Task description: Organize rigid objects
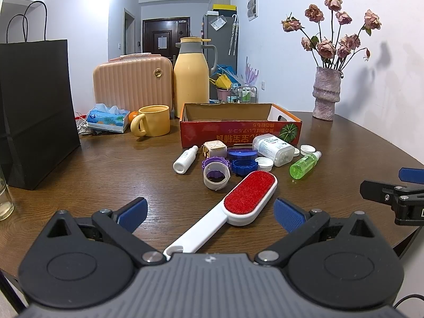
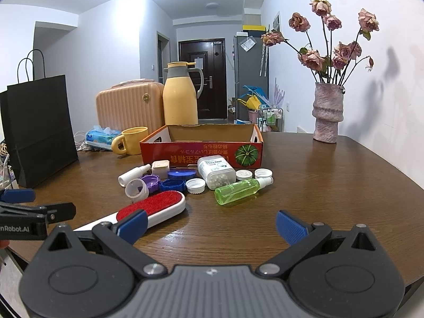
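A red and white lint brush [image 1: 233, 209] lies on the wooden table, its handle pointing toward my open, empty left gripper [image 1: 210, 213], whose jaws stand either side of it without touching. Behind it lie small items: a green spray bottle [image 1: 304, 165], a white pill bottle [image 1: 274, 149], a white spray bottle [image 1: 185, 159], blue lids [image 1: 242, 156], white caps [image 1: 265, 163] and a white ring [image 1: 216, 176]. An open orange cardboard box [image 1: 239, 129] stands behind them. My right gripper [image 2: 212, 224] is open and empty, just short of the green bottle [image 2: 238, 192] and right of the brush [image 2: 153, 208].
A black paper bag [image 1: 34, 111] stands at the left. A yellow mug [image 1: 152, 124], tissue pack [image 1: 107, 118], peach case [image 1: 132, 84] and yellow thermos [image 1: 191, 75] stand behind. A vase of dried roses [image 1: 326, 92] is at the far right by the wall.
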{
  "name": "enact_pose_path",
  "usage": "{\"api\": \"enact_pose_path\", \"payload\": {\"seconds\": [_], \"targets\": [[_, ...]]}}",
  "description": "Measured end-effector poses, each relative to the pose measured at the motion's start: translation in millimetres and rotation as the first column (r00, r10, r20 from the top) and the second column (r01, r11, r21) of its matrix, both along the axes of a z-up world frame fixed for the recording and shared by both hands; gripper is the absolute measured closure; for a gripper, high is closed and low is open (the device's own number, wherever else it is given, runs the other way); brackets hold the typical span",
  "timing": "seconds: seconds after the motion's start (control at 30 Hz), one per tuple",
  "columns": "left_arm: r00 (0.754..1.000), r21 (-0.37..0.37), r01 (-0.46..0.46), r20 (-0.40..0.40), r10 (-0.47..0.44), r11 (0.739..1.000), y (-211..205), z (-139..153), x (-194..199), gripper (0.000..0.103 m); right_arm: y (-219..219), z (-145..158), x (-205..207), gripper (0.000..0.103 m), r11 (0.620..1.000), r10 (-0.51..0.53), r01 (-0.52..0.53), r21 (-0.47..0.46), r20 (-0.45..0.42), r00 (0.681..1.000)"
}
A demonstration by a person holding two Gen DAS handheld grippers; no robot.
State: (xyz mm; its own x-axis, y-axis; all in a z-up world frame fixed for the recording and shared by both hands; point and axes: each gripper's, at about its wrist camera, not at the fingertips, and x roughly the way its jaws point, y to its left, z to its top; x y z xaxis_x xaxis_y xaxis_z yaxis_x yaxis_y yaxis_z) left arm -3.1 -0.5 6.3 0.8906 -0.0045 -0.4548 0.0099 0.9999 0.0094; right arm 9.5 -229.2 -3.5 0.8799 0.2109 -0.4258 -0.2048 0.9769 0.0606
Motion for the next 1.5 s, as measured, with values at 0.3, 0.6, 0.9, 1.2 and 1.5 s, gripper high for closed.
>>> {"api": "enact_pose_path", "payload": {"seconds": [0.3,0.6,0.9,1.2,1.5], "targets": [[1.0,-0.001,0.0,0.001,0.0,1.0,0.2,0.9,-0.1,0.0,0.8,-0.3,0.2,0.0,1.0,0.0,0.0,0.0,-0.001,1.0],[1.0,-0.006,-0.002,0.001,0.002,1.0,-0.1,4.1,-1.0,0.0,1.4,-1.1,0.4,0.0,1.0,0.001,-0.001,0.0,-0.002,1.0],[1.0,-0.005,-0.002,0.002,0.002,1.0,-0.1,3.9,-1.3,0.0,1.5,-1.2,0.8,0.0,1.0,0.002,-0.002,0.001,-0.003,1.0],[1.0,-0.008,-0.003,0.0,0.003,1.0,0.3,2.8,-1.4,0.0,2.5,-2.5,1.3,0.0,1.0,0.003,-0.003,0.002,-0.009,1.0],[1.0,-0.009,-0.004,-0.007,0.004,1.0,-0.2,-2.3,1.0,0.0,3.1,-3.6,1.7,0.0,1.0,0.003,-0.003,0.004,-0.015,1.0]]}}
